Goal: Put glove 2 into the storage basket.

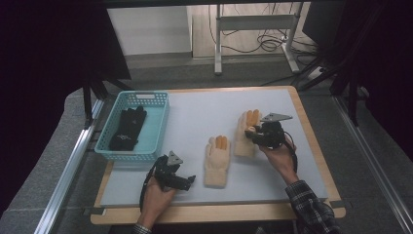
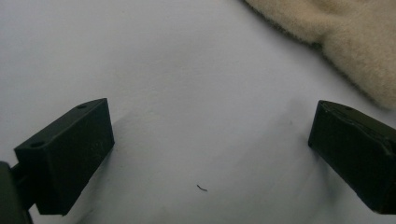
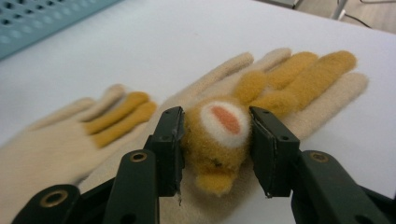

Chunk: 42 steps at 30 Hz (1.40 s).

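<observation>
In the high view, two cream gloves lie on the grey table: the right gripper sits on the right glove, the left gripper rests near the left glove, hiding its jaws. A teal basket holds a black glove.

In the left gripper view, the jaws stand wide apart over bare table; the glove's fleecy edge is cut off at the top right.

In the right gripper view, the jaws clamp the right glove's orange animal patch.

In the left gripper view the cream glove is cut off by the top and right edges. In the right gripper view the teal basket is blurred and cropped at the top-left corner. The right tool hides part of the far glove in the high view.
</observation>
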### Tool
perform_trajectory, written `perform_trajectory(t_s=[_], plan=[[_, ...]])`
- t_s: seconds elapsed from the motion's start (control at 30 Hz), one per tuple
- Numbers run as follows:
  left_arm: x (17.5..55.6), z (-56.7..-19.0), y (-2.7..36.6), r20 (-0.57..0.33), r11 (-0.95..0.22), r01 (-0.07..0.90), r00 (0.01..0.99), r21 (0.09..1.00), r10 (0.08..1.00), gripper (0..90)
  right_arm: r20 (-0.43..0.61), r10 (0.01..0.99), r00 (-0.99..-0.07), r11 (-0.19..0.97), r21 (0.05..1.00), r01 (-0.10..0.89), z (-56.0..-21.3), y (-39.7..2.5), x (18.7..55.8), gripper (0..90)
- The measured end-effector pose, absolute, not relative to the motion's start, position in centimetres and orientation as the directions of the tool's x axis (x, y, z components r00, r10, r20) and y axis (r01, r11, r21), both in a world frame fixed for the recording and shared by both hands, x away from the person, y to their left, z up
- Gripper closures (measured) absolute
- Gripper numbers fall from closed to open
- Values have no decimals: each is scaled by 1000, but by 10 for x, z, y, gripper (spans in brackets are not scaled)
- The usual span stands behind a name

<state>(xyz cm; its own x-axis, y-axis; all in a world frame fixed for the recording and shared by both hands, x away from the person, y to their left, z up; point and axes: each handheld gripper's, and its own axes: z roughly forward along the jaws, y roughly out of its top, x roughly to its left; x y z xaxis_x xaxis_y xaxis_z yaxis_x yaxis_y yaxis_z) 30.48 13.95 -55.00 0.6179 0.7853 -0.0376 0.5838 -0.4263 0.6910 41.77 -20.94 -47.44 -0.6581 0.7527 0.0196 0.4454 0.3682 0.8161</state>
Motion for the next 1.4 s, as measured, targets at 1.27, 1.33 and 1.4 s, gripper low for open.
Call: perform_trajectory(t_s=[1.27, 1.33, 1.4], plan=[[305, -550, 140, -36, -427, 583, 619, 691, 785, 4, 102, 673, -733, 407, 776, 482, -505, -120, 345, 480], [305, -550, 140, -37, -426, 583, 618, 692, 785, 4, 102, 664, -741, 404, 785, 469, -500, -123, 344, 433], [305, -550, 139, -38, -424, 583, 617, 693, 786, 4, 111, 659, -744, 392, 794, 465, -495, -129, 344, 404]])
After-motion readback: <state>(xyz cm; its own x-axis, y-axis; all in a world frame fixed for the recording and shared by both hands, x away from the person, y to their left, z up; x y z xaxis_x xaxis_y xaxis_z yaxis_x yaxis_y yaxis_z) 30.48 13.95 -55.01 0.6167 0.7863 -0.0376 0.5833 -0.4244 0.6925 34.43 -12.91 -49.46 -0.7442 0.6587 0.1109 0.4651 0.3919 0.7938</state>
